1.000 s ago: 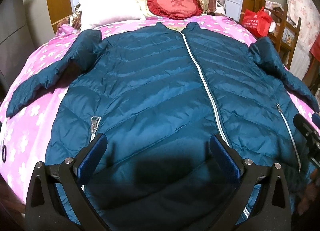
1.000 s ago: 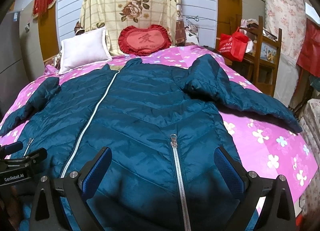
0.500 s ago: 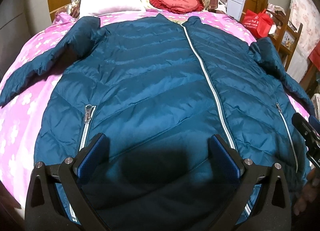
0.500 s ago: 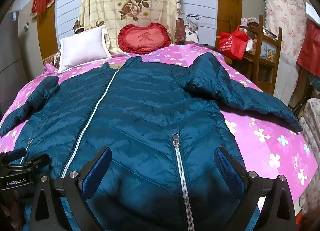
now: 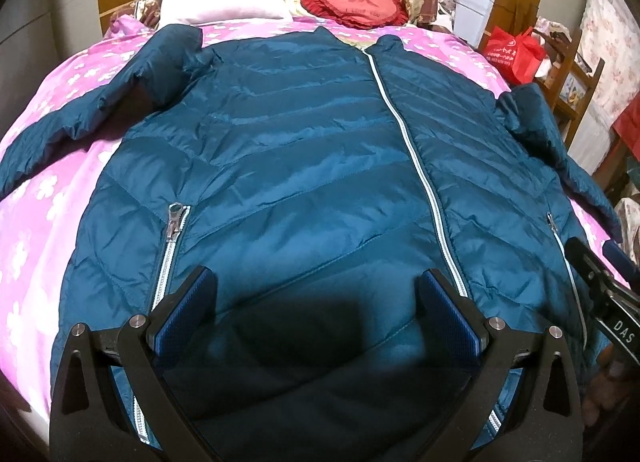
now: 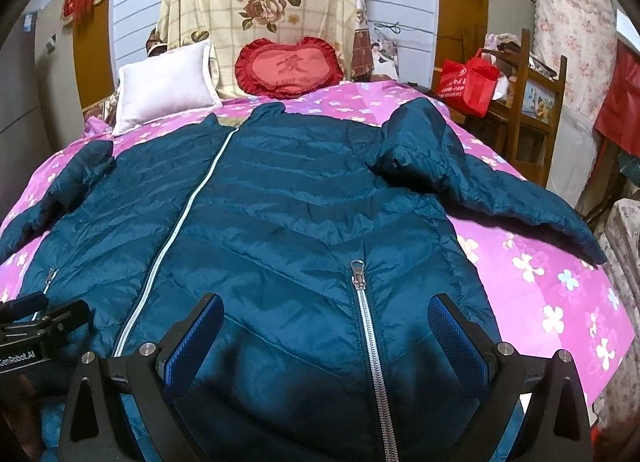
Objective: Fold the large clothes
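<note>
A teal quilted puffer jacket (image 5: 304, 166) (image 6: 288, 222) lies flat and zipped on the pink flowered bed (image 5: 36, 198) (image 6: 552, 302), collar toward the headboard and both sleeves spread outward. My left gripper (image 5: 318, 302) hovers open over the hem, between the left pocket zipper (image 5: 174, 222) and the centre zipper (image 5: 424, 182). My right gripper (image 6: 326, 326) hangs open above the hem, straddling the right pocket zipper (image 6: 362, 302). Neither holds any fabric. Each gripper shows at the edge of the other's view.
A white pillow (image 6: 164, 82) and a red heart cushion (image 6: 290, 68) lean at the headboard under a floral cloth (image 6: 260, 2). A red bag (image 6: 468, 82) sits on a wooden chair (image 6: 536, 110) to the bed's right. A grey cabinet (image 5: 28, 22) stands on the left.
My left gripper has pushed forward and lower over the jacket, so the jacket fills more of its view. My right gripper has barely shifted.
</note>
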`<state>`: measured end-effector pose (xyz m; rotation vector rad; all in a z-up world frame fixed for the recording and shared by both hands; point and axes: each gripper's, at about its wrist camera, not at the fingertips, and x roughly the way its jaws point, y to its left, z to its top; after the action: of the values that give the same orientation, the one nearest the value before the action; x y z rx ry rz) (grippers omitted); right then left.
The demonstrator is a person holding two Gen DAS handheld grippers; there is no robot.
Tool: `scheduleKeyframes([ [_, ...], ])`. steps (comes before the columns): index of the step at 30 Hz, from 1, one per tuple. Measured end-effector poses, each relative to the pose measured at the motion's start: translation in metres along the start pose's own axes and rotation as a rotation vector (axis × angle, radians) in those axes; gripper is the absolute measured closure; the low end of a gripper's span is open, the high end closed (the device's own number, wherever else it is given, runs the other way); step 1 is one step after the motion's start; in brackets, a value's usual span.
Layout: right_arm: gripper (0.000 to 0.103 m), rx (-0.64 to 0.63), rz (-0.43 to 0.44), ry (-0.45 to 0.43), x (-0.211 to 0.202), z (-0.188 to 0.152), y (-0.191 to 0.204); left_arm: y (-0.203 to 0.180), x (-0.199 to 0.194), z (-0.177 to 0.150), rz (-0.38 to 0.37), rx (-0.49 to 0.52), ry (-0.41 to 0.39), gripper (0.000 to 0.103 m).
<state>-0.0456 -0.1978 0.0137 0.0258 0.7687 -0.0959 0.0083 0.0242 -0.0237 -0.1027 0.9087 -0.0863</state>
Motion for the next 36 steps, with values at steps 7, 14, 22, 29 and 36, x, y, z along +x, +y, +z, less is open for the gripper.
scheduleKeyframes([
  [7, 0.002, -0.019, -0.004, 0.011, 0.005, -0.001, 0.008, 0.005, 0.003, -0.001, -0.021, -0.026, 0.010, 0.000],
  [14, 0.002, -0.027, -0.005, 0.019, 0.010, 0.000, 0.013, 0.007, 0.004, -0.001, -0.035, -0.033, 0.018, 0.000],
  [22, 0.002, -0.026, 0.003, 0.018, 0.011, 0.001, 0.016, 0.008, 0.006, -0.001, -0.029, -0.040, 0.027, 0.000],
  [29, 0.002, -0.001, 0.016, 0.012, 0.007, 0.003, 0.015, 0.017, 0.004, 0.004, -0.038, -0.061, 0.043, 0.000],
  [36, 0.002, 0.006, 0.035, 0.001, -0.002, 0.000, 0.007, 0.103, -0.016, 0.035, 0.101, -0.104, 0.011, 0.000],
])
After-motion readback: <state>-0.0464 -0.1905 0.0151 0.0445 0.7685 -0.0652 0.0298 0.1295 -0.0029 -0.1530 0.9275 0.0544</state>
